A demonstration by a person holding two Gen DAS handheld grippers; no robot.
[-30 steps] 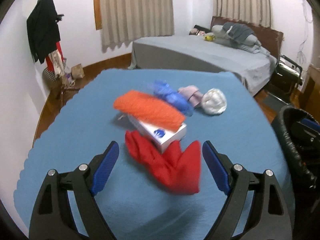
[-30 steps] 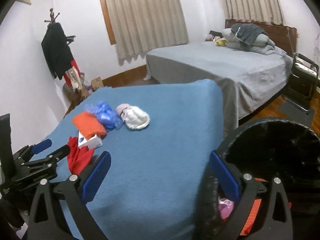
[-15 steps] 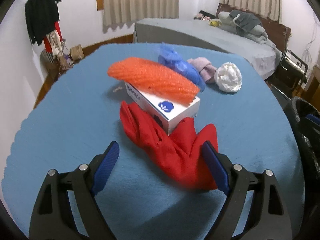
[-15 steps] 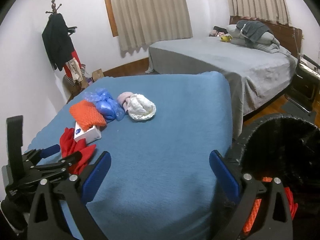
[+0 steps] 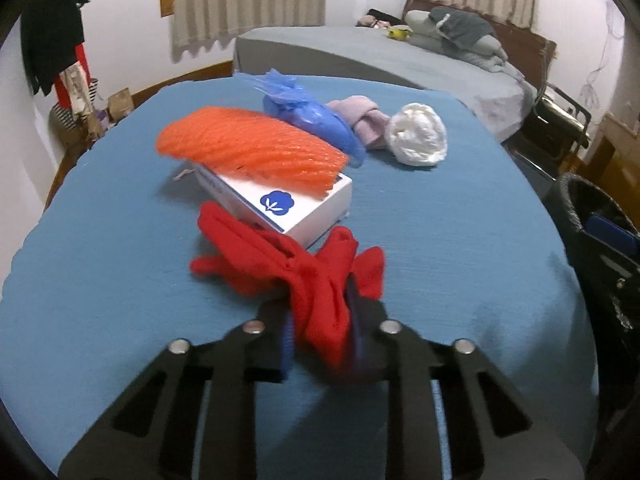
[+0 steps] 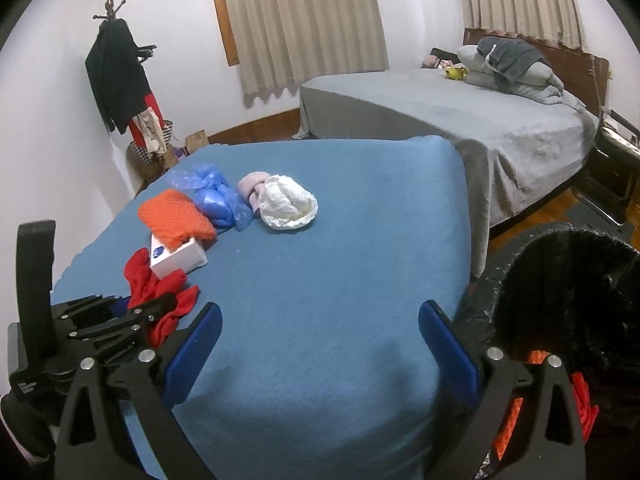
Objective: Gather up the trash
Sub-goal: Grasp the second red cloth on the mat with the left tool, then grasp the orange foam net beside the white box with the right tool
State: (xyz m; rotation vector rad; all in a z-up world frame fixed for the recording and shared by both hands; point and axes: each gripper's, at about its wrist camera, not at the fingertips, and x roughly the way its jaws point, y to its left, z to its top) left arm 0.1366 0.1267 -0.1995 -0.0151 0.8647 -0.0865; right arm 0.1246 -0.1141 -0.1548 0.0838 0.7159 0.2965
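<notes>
On the blue table (image 6: 340, 280) lie six loose things: one red cloth (image 5: 304, 276) at 6 o'clock, one white box (image 5: 288, 204) with one orange mesh piece (image 5: 248, 148) on top of it, one blue plastic bag (image 5: 316, 124), one pink cloth (image 5: 364, 120), and one crumpled white bag (image 5: 418, 140) toward 1 o'clock. There are two grippers, the left one (image 5: 320, 320) and the right one (image 6: 320, 344). One black-lined trash bin (image 6: 560, 300) stands at 3 o'clock of the table.

Crumpled red cloth (image 5: 304, 276) pinched between the closed left jaws; ahead, a white box (image 5: 280, 200) under orange netting (image 5: 252, 148), then blue bag (image 5: 316, 120), pink cloth (image 5: 364, 120), white wad (image 5: 418, 140).
</notes>
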